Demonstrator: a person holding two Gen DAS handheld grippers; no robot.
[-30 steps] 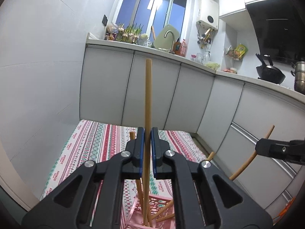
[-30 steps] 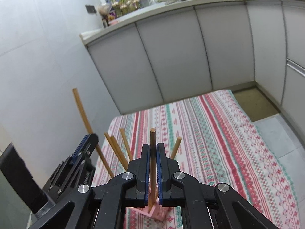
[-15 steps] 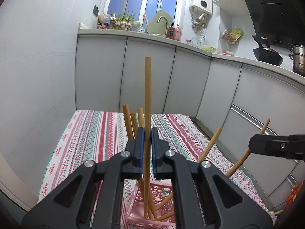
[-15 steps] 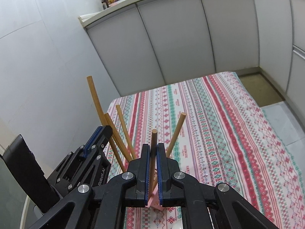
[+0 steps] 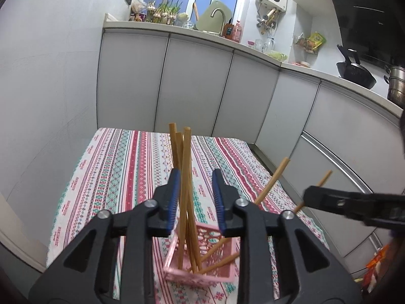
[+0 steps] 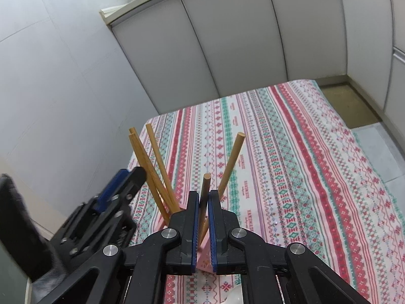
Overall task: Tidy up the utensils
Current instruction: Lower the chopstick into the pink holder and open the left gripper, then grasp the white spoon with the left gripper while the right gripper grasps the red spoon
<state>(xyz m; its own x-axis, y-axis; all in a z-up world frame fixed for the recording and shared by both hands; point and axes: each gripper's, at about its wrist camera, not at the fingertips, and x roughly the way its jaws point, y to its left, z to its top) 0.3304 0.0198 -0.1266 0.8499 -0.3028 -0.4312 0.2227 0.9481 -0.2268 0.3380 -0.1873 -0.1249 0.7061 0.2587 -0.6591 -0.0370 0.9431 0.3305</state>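
Note:
A pink slotted basket (image 5: 215, 273) stands on the striped tablecloth (image 5: 121, 167) and holds several wooden chopsticks (image 5: 186, 177) leaning upright. My left gripper (image 5: 196, 177) is open just above the basket, with three chopsticks standing loose between its jaws. My right gripper (image 6: 202, 197) is shut on one chopstick (image 6: 206, 179), whose lower end goes down toward the basket (image 6: 203, 255), mostly hidden behind the jaws. The right gripper also shows at the right of the left wrist view (image 5: 341, 202). The left gripper shows at the left of the right wrist view (image 6: 121, 185).
The table stands against a white tiled wall (image 5: 50, 88) on the left. Grey kitchen cabinets (image 5: 192, 83) run behind and to the right, with a sink tap (image 5: 220, 15), a black wok (image 5: 354, 73) and a steel pot (image 5: 396, 86) on the counter.
My left gripper opened and let go of its chopstick, which dropped into the basket with the others. My right gripper moved lower with its chopstick still held.

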